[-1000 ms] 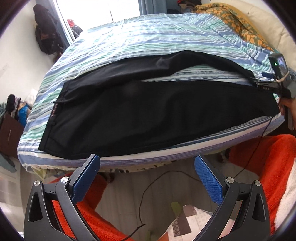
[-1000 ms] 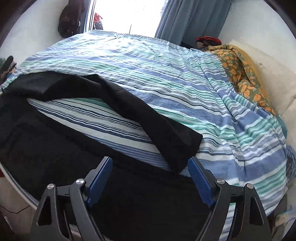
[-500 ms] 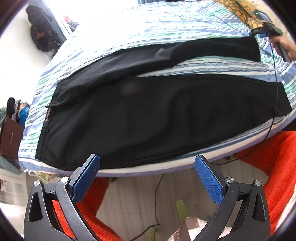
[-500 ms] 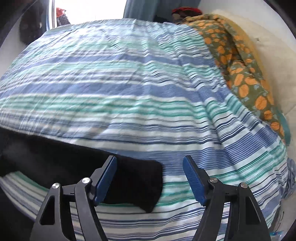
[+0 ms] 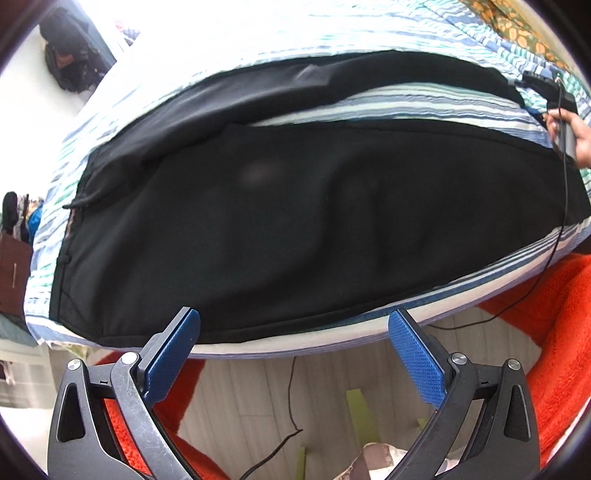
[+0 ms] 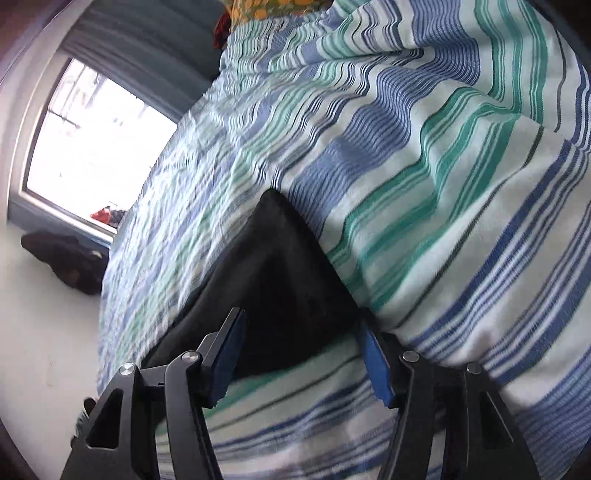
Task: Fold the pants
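Note:
Black pants (image 5: 295, 206) lie spread on a striped bed sheet (image 5: 424, 107), waistband at the left, the two legs splayed toward the right. My left gripper (image 5: 295, 339) is open and empty, just off the bed's near edge below the near leg. My right gripper (image 6: 301, 350) is open, its jaws either side of the cuff end of the far leg (image 6: 288, 288), low against the sheet. It also shows in the left wrist view (image 5: 546, 96), held by a hand at the far leg's end.
An orange fluffy blanket (image 5: 554, 350) lies on the floor by the bed. A black cable (image 5: 554, 240) trails over the bed edge. An orange-patterned quilt (image 5: 517, 26) lies at the far right. A window (image 6: 92, 147) is beyond the bed.
My right gripper has dropped down and tilted onto the far leg's cuff, jaws now straddling it. My left gripper has moved closer to the bed's near edge.

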Tool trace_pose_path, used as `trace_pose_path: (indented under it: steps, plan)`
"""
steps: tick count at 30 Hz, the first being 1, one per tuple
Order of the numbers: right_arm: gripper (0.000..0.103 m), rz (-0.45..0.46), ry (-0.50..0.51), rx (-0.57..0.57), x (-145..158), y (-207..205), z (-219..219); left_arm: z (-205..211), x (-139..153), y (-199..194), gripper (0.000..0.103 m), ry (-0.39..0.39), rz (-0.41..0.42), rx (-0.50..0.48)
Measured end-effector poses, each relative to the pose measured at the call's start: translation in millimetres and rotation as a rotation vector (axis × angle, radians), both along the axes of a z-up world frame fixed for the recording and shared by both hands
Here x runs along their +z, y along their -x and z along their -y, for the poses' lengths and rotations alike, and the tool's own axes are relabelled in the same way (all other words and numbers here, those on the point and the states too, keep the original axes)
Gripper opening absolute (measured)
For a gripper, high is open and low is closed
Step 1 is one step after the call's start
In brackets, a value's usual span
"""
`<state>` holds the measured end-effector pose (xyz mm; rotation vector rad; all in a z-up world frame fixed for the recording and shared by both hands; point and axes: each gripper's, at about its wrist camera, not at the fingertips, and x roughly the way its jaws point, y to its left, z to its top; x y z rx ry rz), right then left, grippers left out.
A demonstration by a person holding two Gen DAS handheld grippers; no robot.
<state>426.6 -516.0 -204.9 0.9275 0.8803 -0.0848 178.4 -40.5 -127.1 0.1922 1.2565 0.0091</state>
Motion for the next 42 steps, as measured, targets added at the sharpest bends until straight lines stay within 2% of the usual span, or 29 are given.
trace_pose_path:
  steps: [2, 3, 4, 6, 8, 11, 12, 14, 16, 19, 20, 22, 23, 24, 25, 26, 27, 28, 29, 31, 33, 35, 37, 42]
  plan:
    - [0.024, -0.042, -0.021, -0.013, 1.8, -10.3, 5.0, -0.9, 0.0, -0.9, 0.102, -0.003, -0.009, 0.003]
    - [0.02, -0.028, -0.06, -0.003, 9.9, -12.7, 9.2, -1.9, 2.0, -1.1, 0.102, -0.01, -0.002, 0.005]
    - [0.02, 0.01, -0.087, 0.009, 25.0, -13.3, 14.1, -3.3, 5.6, -1.7, 0.102, -0.016, 0.013, 0.01]
    - [0.019, 0.042, -0.074, 0.049, 58.8, -11.7, 24.9, -9.4, 10.3, -3.0, 0.102, -0.015, 0.034, 0.028]
    - [0.015, -0.001, -0.017, 0.051, 77.2, -4.7, 44.1, -17.6, 9.3, -8.7, 0.102, 0.007, 0.031, 0.057]
    - [0.014, -0.221, 0.302, 0.02, 70.6, 6.7, 66.9, -27.9, 5.4, -26.0, 0.102, 0.067, -0.001, 0.088]
    - [0.016, -0.279, 0.357, 0.013, 62.9, 11.2, 73.0, -30.9, 8.4, -32.0, 0.102, 0.081, 0.001, 0.09]
    - [0.016, -0.276, 0.367, -0.015, 58.5, 29.1, 76.6, -35.7, 17.4, -45.8, 0.102, 0.09, 0.039, 0.079]
    - [0.02, -0.223, 0.425, 0.028, 63.9, 37.4, 58.9, -45.8, 30.1, -69.6, 0.102, 0.07, 0.104, 0.09]
    - [0.034, -0.131, 0.493, 0.214, 75.1, 28.5, -3.1, -63.5, 46.2, -121.4, 0.102, 0.059, 0.237, 0.125]
    - [0.035, -0.097, 0.49, 0.281, 77.7, 23.3, -31.4, -69.3, 46.9, -141.0, 0.102, 0.055, 0.275, 0.139]
    - [0.035, -0.029, 0.441, 0.413, 80.2, 12.4, -91.5, -80.1, 30.6, -186.4, 0.102, 0.029, 0.319, 0.171]
    - [0.035, 0.006, 0.404, 0.48, 81.7, 4.0, -125.1, -85.1, 13.6, -204.5, 0.102, -0.008, 0.312, 0.196]
    - [0.035, 0.033, 0.379, 0.542, 81.7, -6.0, -160.0, -90.7, -11.6, -222.0, 0.102, -0.054, 0.263, 0.225]
    - [0.035, 0.059, 0.355, 0.608, 81.4, -13.5, -196.6, -96.0, -45.3, -236.3, 0.102, -0.081, 0.17, 0.237]
    - [0.036, 0.082, 0.329, 0.672, 80.6, -20.3, -231.3, -98.0, -72.4, -241.1, 0.102, -0.081, 0.12, 0.23]
    - [0.039, 0.104, 0.308, 0.733, 79.3, -25.9, -266.5, -96.4, -83.9, -232.6, 0.102, -0.092, 0.21, 0.205]
    - [0.043, 0.12, 0.291, 0.787, 76.5, -29.2, -299.6, -93.4, -83.3, -223.1, 0.102, -0.107, 0.293, 0.196]
    - [0.046, 0.132, 0.277, 0.845, 72.0, -31.4, -331.4, -91.3, -83.5, -217.8, 0.102, -0.119, 0.324, 0.193]
    - [0.053, 0.12, 0.27, 0.957, 55.8, -30.3, -388.4, -92.4, -82.4, -216.6, 0.102, -0.114, 0.339, 0.194]
    - [0.054, 0.052, 0.288, 1.026, 33.7, -28.1, -421.5, -94.6, -83.2, -217.5, 0.102, -0.097, 0.337, 0.198]
    - [0.052, 0.03, 0.356, 1.036, 21.5, -26.5, -419.2, -93.0, -83.9, -218.6, 0.102, -0.098, 0.345, 0.197]
    - [0.05, 0.031, 0.444, 0.979, 20.4, -30.2, -382.4, -95.3, -84.3, -217.4, 0.102, -0.092, 0.353, 0.196]
    - [0.051, -0.159, 0.685, 0.639, 5.8, -30.4, -199.8, -96.5, -81.8, -210.5, 0.102, -0.089, 0.368, 0.196]
